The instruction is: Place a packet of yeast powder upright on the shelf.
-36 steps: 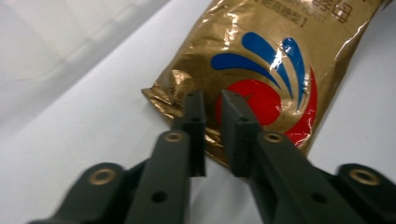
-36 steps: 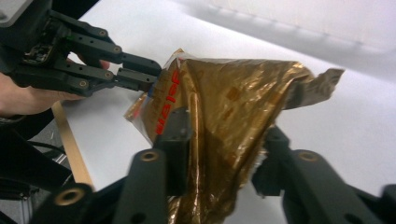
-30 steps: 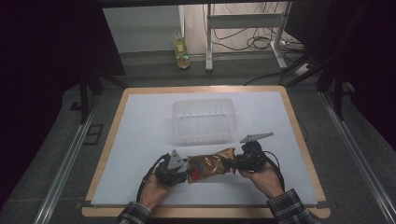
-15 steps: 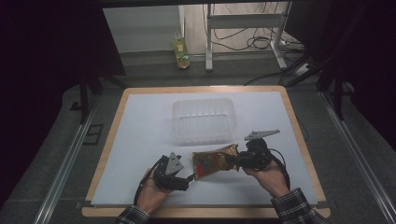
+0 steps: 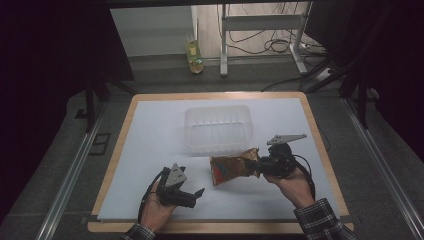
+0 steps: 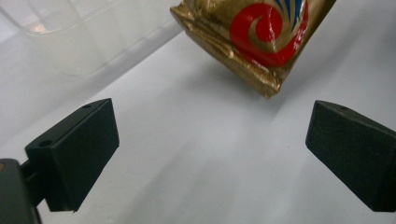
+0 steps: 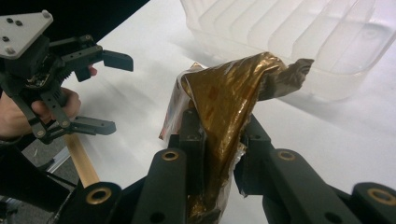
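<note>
Gripping claw (right): the right claw was clamped shut on one crumpled end of the gold snack bag, held by the person's right hand in a plaid sleeve; in the right gripper view its jaws pinched the foil between them.
Left claw: the left claw had its jaws spread wide with nothing between them, held in the left hand near the front edge of the tabletop; in the left gripper view both pads stood well apart over bare white surface.
Snack bag: gold foil with a red swirl and a little blue print; it sat just in front of the clear plastic tub, between the two claws, its free end pointing toward the left claw. In the left gripper view its lower corner looked raised off the tabletop, with a shadow beneath.
Tub: translucent, ribbed walls, sitting near the middle of the tabletop; nothing could be made out inside it.
Tabletop: white sheet with a wooden border.
Background: a yellow-green bottle stood on the floor beyond the tabletop, beside white metal frame legs and loose cables.
</note>
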Motion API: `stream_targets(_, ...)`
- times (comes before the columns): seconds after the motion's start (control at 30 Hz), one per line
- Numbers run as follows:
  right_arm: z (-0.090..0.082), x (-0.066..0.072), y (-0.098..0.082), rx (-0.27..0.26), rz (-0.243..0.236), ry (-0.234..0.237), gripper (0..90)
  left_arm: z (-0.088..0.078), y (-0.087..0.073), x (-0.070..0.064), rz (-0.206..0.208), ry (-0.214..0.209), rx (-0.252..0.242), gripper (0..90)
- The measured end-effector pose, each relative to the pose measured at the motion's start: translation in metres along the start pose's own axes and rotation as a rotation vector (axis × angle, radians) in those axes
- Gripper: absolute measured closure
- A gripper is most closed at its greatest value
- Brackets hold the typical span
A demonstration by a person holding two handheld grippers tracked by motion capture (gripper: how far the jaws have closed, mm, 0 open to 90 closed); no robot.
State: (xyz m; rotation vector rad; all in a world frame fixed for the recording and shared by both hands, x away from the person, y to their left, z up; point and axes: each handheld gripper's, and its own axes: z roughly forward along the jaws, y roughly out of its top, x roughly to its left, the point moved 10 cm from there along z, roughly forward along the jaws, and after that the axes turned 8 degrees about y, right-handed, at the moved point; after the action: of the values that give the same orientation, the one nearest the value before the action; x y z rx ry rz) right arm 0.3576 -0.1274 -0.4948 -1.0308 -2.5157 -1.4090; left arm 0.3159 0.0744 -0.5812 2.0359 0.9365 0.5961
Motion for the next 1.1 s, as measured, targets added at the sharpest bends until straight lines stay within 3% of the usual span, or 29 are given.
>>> stream_targets(0.7,-0.024,-0.008,0.032,-0.051,0.025,-0.035,75.9,-0.003,-0.005,-0.001,0.042,0.030,0.000,0.0)
stream_targets(1.1,-0.027,-0.016,0.055,-0.079,0.038,-0.061,76.0,-0.003,-0.005,0.000,0.043,0.036,-0.001,0.0)
